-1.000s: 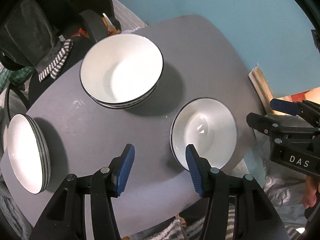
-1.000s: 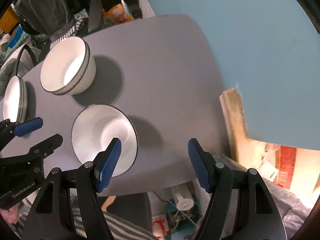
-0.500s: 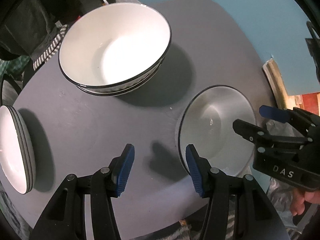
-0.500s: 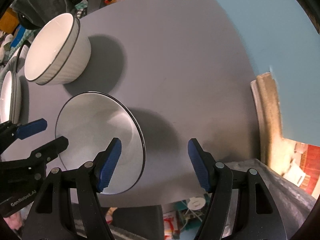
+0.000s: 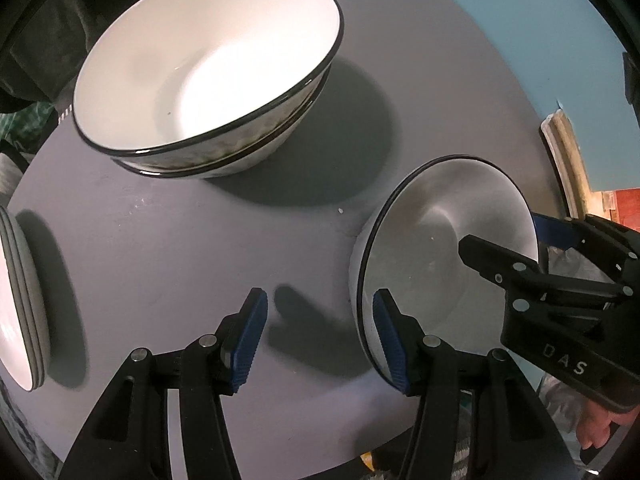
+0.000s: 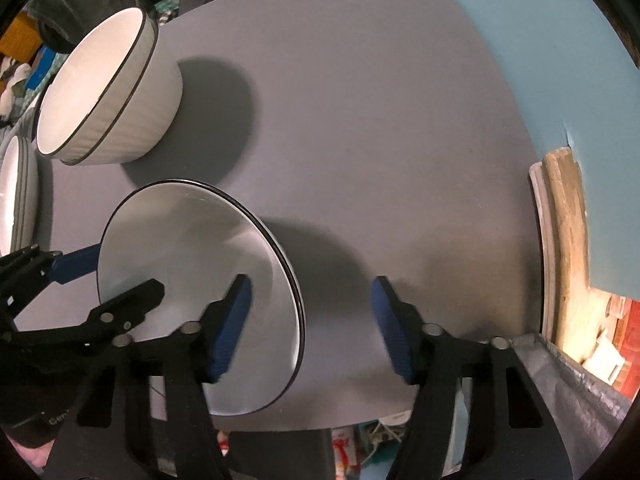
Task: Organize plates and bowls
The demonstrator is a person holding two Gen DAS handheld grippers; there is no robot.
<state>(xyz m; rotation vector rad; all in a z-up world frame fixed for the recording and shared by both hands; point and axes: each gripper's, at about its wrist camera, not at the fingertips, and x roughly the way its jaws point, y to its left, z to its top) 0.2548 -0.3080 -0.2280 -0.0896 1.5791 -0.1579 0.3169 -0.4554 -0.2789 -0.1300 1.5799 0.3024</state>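
A single white bowl with a black rim point(image 5: 436, 240) point(image 6: 192, 248) sits near the front edge of the grey table point(image 5: 180, 240) point(image 6: 360, 120). My left gripper point(image 5: 318, 336) is open; its right finger is inside the bowl's left rim and its left finger outside. My right gripper point(image 6: 310, 324) is open and straddles the bowl's right rim, left finger inside. It also shows in the left wrist view point(image 5: 560, 264). A stack of two larger bowls point(image 5: 212, 64) point(image 6: 104, 92) stands farther back. Stacked plates point(image 5: 20, 300) point(image 6: 16, 196) lie at the left.
A blue wall point(image 6: 540, 40) runs behind the table. A wooden edge point(image 6: 564, 232) and clutter lie off the right side. Chairs and clothes point(image 5: 32, 40) crowd the far left. The left gripper shows in the right wrist view point(image 6: 60, 292).
Both grippers have come down and closer to the table. Each now straddles a side of the single bowl's rim. The bowls fill more of both views.
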